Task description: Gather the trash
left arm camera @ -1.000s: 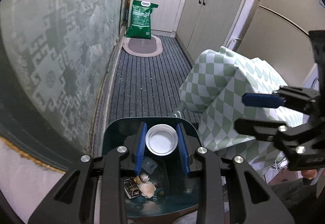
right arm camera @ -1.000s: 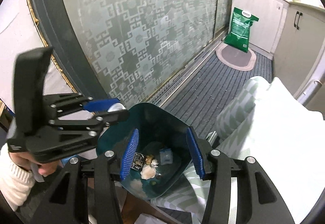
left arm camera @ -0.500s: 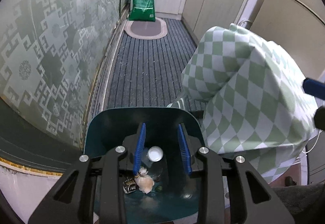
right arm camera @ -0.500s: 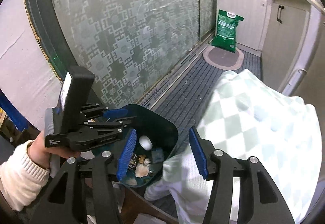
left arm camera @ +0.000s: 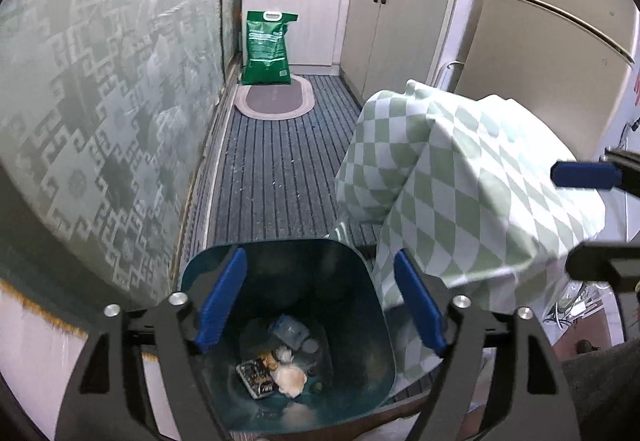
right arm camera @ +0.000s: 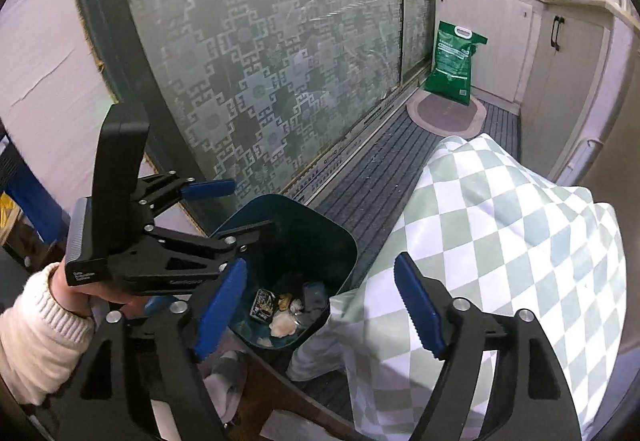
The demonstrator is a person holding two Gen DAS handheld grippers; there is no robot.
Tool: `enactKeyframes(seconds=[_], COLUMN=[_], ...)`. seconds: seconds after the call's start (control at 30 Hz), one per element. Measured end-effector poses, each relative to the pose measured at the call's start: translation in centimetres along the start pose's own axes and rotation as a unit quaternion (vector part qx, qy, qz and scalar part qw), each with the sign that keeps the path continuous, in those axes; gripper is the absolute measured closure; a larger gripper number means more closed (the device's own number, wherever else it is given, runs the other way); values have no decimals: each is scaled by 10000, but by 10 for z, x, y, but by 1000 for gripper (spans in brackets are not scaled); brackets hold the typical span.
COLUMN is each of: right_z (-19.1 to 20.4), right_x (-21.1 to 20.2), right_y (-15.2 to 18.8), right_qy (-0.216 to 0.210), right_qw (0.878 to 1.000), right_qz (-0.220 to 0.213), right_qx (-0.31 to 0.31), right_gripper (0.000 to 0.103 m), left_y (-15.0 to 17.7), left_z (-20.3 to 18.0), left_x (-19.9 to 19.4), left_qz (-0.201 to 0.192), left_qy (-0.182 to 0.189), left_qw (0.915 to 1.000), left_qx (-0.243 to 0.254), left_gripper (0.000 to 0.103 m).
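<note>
A dark teal trash bin (left arm camera: 352, 261) stands on the floor below my left gripper (left arm camera: 320, 301), which is open and empty right above its mouth. Inside lie a clear plastic bottle (left arm camera: 290, 329), a dark wrapper (left arm camera: 256, 377) and pale scraps (left arm camera: 290, 379). In the right wrist view the bin (right arm camera: 332, 237) sits lower left, with the left gripper (right arm camera: 224, 209) over its rim. My right gripper (right arm camera: 316, 305) is open and empty, above the bin's right edge and the cloth.
A green-and-white checked cloth (left arm camera: 460, 193) drapes over furniture right of the bin, also in the right wrist view (right arm camera: 500, 241). A frosted patterned glass door (left arm camera: 100, 101) lines the left. A green bag (left arm camera: 266, 47) and oval mat (left arm camera: 274, 101) lie down the striped floor by white cabinets (left arm camera: 400, 29).
My left gripper let go of the white-capped clear bottle; it dropped into the bin and the jaws opened wide. My right gripper drew back and rightward over the cloth.
</note>
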State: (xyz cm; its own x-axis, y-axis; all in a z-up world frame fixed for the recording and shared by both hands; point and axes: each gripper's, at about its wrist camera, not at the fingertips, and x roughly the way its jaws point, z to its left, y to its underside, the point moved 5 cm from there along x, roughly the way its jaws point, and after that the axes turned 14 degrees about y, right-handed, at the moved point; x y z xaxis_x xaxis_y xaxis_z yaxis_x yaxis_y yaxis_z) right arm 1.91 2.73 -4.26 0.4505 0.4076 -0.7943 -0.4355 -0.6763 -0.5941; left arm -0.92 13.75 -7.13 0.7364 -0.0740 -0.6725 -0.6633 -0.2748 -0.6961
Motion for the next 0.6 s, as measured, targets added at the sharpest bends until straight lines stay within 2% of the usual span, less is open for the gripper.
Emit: enactKeyframes(seconds=[0.13,0.33,0.4,0.6], right_z=[1,-6,-7,-5], right_x=[-13,-32,-37,-52], right_y=[1,3,5,14], right_qy=[119,273,435,779], right_qw=[9998,9993,9987,9962], right_qz=[-121,-231,-265,-393], right_qx=[-55,98,91,12], right_gripper=[13,7,4,3], left_y=[12,24,28,41], left_z=[-7,-16,-17,-17], left_x=[-18,-42,-50,-65], left_qz=[-137,-303,-392,-603], left_qy=[-125,-281,-365,-478], left_qw=[9997,9991,9986,9966], left_qx=[136,138,32,-287], left_gripper=[9,5,4,3])
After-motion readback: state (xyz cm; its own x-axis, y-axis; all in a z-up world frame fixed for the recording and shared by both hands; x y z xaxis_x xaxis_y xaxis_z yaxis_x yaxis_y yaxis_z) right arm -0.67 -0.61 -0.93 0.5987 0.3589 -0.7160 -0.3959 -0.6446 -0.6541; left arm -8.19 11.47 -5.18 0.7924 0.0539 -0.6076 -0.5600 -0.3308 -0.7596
